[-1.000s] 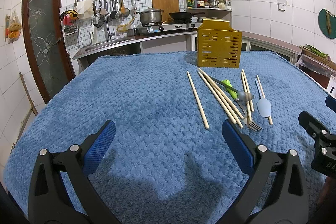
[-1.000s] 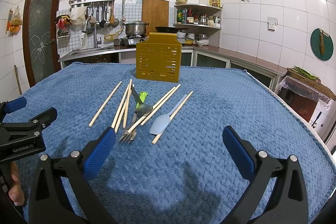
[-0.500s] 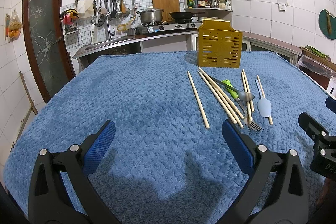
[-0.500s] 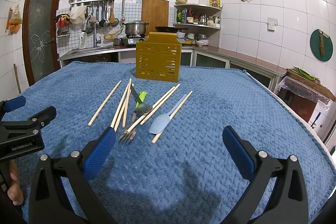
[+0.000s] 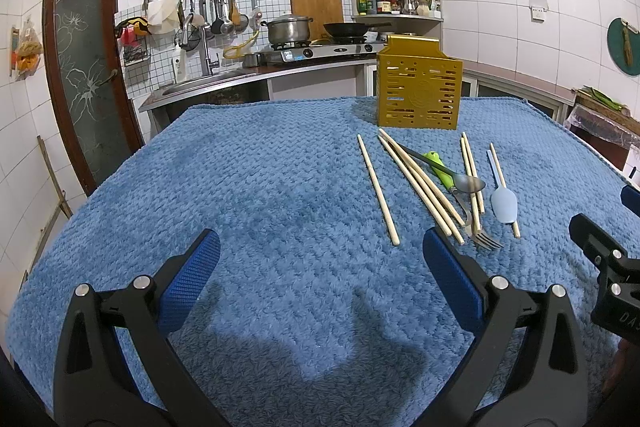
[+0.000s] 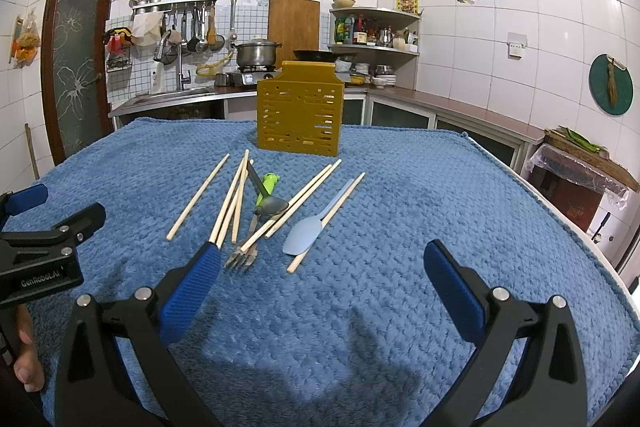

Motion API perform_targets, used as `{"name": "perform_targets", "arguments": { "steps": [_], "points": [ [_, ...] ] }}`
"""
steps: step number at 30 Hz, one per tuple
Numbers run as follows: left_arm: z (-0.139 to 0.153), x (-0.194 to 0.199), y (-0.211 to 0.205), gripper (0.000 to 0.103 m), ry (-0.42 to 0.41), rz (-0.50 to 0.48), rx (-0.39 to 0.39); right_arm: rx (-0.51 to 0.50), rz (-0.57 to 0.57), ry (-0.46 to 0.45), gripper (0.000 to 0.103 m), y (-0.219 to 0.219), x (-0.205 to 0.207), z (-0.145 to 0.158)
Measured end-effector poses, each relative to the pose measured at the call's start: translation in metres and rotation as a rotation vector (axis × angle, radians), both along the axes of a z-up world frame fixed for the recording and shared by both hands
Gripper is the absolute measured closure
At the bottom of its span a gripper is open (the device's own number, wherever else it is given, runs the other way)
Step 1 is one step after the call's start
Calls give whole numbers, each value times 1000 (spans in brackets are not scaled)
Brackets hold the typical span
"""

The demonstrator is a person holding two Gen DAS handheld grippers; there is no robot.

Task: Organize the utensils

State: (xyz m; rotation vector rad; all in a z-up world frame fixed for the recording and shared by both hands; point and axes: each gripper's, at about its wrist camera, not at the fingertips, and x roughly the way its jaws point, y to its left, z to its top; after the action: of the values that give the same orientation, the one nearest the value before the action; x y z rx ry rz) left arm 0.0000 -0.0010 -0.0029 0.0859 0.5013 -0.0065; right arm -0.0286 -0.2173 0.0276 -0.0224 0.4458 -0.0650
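Both pairs of fingers gape wide and hold nothing. The left gripper (image 5: 320, 267) hovers over bare blue cloth (image 5: 240, 187), the right gripper (image 6: 320, 275) just short of the fork (image 6: 240, 259). Compared with a second ago almost nothing has shifted; the right view sits only slightly closer to the pile, so no grasp has begun. The chopsticks (image 6: 198, 203), metal spoon (image 6: 272, 205) and pale blue spoon (image 6: 304, 235) lie loose on the tabletop, near of the yellow holder (image 6: 300, 115), which stands upright at the far side.
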Motion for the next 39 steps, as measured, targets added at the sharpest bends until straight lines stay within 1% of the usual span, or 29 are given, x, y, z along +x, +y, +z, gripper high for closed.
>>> {"name": "perform_targets", "arguments": {
  "steps": [27, 30, 33, 35, 39],
  "points": [
    [0, 0, 0, 5, 1, 0, 0, -3, 2, -1, 4, -5, 0, 0],
    [0, 1, 1, 5, 13, -3, -1, 6, 10, 7, 4, -8, 2, 2],
    [5, 4, 3, 5, 44, -14, -13, 25, 25, 24, 4, -9, 5, 5],
    [12, 8, 5, 5, 43, 7, -7, 32, 22, 37, 4, -13, 13, 9],
    [28, 28, 7, 5, 47, 12, 14, -1, 18, 15, 4, -15, 27, 19]
  ]
}}
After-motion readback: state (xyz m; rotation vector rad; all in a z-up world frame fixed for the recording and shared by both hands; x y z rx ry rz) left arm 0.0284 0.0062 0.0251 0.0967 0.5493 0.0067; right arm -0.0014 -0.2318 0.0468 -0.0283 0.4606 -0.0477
